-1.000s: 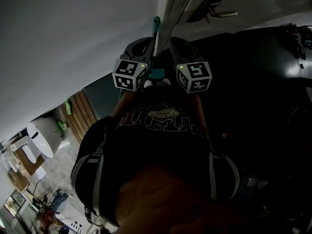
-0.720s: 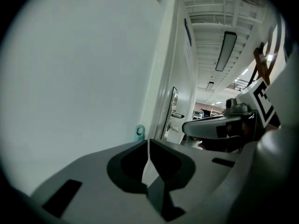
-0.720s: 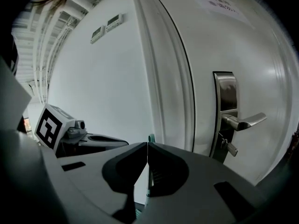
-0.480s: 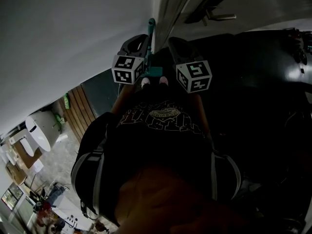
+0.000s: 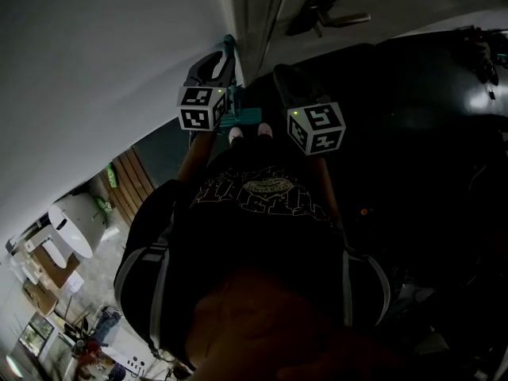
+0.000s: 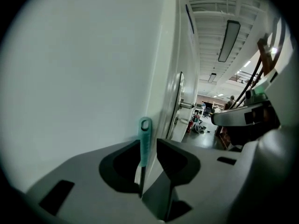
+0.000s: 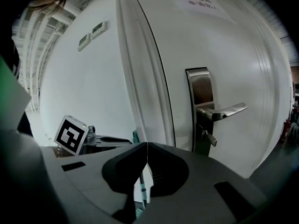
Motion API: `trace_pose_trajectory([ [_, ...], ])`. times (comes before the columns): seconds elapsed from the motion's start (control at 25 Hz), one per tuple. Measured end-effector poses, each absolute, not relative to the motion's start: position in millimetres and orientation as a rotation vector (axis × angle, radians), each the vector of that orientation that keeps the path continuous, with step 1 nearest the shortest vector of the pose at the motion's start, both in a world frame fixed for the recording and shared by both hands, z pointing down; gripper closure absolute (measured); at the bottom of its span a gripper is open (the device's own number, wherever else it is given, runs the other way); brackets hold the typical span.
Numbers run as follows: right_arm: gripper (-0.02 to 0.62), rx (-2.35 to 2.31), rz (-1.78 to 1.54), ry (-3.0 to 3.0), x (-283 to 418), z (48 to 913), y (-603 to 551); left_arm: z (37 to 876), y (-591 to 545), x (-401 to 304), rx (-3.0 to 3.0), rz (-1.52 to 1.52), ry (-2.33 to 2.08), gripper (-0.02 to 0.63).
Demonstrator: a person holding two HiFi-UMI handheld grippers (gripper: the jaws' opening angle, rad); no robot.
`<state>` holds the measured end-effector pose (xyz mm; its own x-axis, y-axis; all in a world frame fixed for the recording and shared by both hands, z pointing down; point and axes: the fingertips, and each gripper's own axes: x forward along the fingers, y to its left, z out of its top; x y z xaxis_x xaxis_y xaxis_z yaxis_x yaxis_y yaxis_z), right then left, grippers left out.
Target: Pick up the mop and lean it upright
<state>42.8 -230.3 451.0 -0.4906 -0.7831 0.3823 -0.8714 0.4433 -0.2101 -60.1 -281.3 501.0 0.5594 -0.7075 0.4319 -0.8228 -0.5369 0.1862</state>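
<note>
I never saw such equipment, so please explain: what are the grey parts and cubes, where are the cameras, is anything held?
A person carries a hand-held gripper in each hand; the black-and-white patterned cubes belong to them. One camera sits on the person's head and looks down; one rides on each hand-held gripper. The left hand-held gripper has just been opening its jaws, and the thin mop handle with the teal tip stands between them, unclamped, by the white wall. The right hand-held gripper is shut and empty, facing a white door with a metal lever handle.

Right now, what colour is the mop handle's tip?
The tip is teal, clearest in the left gripper view.
</note>
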Motion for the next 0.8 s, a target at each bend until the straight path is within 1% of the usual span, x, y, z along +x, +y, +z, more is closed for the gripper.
trace_pose_trajectory([
  [0.28, 0.577, 1.486, 0.596, -2.443, 58, 455, -231, 511, -297, -52, 2.425, 0.476, -1.245, 0.439],
  [0.8, 0.577, 1.572, 0.621, -2.404, 83, 453, -233, 520, -304, -51, 2.452, 0.54, -1.232, 0.44],
])
